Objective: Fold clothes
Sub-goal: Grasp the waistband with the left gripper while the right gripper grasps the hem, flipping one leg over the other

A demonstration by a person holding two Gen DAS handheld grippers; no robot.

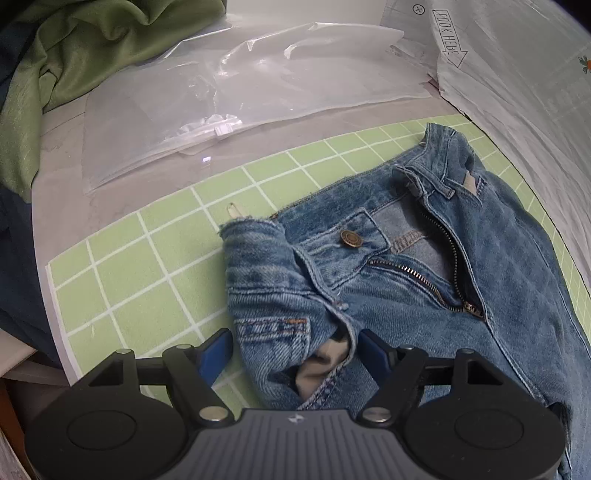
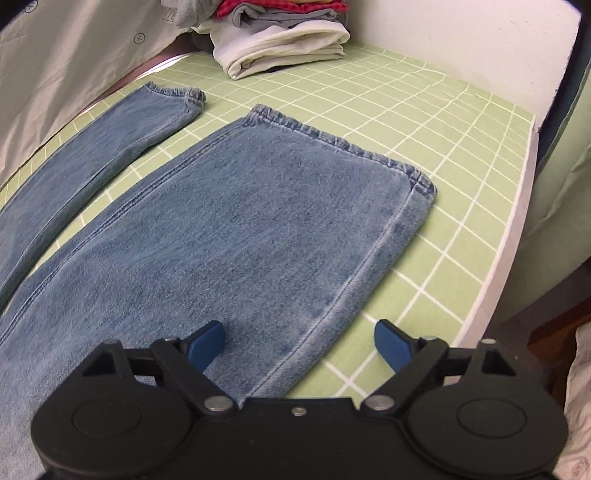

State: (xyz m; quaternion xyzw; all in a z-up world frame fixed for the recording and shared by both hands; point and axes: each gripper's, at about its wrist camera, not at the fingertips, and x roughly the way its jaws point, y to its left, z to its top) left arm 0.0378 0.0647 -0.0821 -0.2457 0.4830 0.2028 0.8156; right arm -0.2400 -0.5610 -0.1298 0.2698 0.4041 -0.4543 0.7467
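Note:
Blue jeans lie on a green grid mat. In the left wrist view the waistband is unzipped, with its brass button showing. My left gripper is open, its blue fingers either side of the near waistband corner and pocket. In the right wrist view the two legs lie flat and apart: the near leg and the far leg. My right gripper is open, astride the near leg's side seam, well back from the hem.
Clear plastic bags and a green cloth lie beyond the waistband. A white sheet hangs at the right. A stack of folded clothes sits at the mat's far end. The mat's edge runs along the right.

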